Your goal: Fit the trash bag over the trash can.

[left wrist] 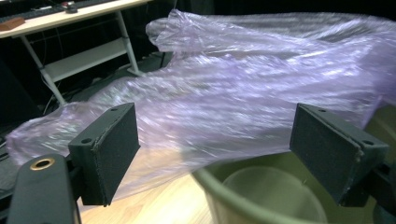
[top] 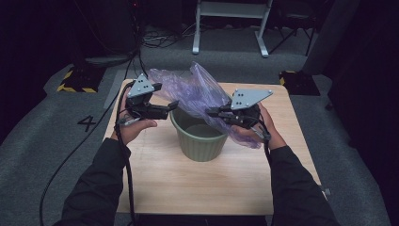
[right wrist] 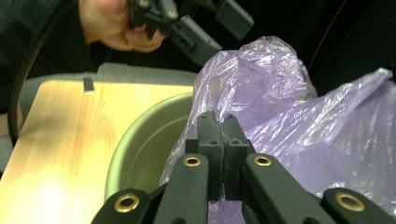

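Table: a pale wooden table [top: 155, 179] on grey carpet, with the person's dark sleeves coming in from the near edge
Bucket: a green ribbed bucket [top: 203, 143] stands upright near the middle of the table, its mouth uncovered
Bag: a thin purple plastic bag [top: 197, 92] is stretched in the air over the far side of the bucket, running from far left down to the right, where it droops past the rim
Right gripper: the right gripper [right wrist: 223, 135] has its jaws pressed together with a fold of the bag pinched between them, just right of the bucket's rim
Left gripper: the left gripper [left wrist: 215, 149] has its jaws spread wide with nothing between them; the bag lies just beyond its pads, apart from them, with the bucket's rim below
Left hand: the left hand [top: 136, 127] holds its gripper just left of the bucket
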`<state>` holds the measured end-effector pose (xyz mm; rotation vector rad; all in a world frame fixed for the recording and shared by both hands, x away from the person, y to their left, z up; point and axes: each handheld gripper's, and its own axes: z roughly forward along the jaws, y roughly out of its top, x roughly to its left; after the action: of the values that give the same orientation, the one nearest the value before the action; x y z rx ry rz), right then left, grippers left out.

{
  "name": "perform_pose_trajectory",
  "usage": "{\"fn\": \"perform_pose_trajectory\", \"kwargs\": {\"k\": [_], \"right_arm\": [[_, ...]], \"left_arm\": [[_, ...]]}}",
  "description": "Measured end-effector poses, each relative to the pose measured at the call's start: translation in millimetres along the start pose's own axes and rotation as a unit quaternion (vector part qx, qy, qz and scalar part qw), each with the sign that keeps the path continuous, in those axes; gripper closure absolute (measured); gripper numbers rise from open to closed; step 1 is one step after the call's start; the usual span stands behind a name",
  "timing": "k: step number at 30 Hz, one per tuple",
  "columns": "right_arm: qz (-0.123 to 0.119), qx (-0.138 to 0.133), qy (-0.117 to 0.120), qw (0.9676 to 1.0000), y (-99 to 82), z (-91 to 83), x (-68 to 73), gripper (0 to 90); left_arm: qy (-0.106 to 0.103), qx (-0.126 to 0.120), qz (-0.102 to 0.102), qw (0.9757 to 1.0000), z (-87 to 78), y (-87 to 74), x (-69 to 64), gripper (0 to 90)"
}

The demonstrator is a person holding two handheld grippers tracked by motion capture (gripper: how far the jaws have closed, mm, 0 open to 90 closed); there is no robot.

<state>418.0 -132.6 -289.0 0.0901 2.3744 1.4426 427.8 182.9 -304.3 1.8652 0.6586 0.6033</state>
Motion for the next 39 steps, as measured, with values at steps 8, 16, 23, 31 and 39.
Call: {"fn": "perform_pose_trajectory", "kwargs": {"k": [8,16,23,31,39], "right_arm": [[-0.022,0.013,0.037,0.999,-2.6,1.6,7.1,89.3],[-0.031,0.02,0.05,0.9981,-4.4,1.1,9.0,87.9],[-0.028,0.021,0.041,0.9985,-6.8,0.2,8.6,85.5],[-0.026,0.029,0.021,0.999,-7.7,0.7,6.1,87.4],[-0.01,0.027,-0.015,0.9995,-9.0,-0.9,0.2,74.7]], "left_arm": [[-0.025,0.031,0.033,0.9987,1.6,-4.8,6.0,15.7],[-0.015,0.057,0.058,0.9966,8.5,-9.1,9.0,56.6],[0.002,0.056,0.068,0.9961,6.2,-13.6,12.0,89.6],[-0.003,0.055,0.068,0.9961,4.8,-27.4,13.7,90.0],[0.004,0.04,0.063,0.9972,-4.9,-34.5,15.8,90.0]]}}
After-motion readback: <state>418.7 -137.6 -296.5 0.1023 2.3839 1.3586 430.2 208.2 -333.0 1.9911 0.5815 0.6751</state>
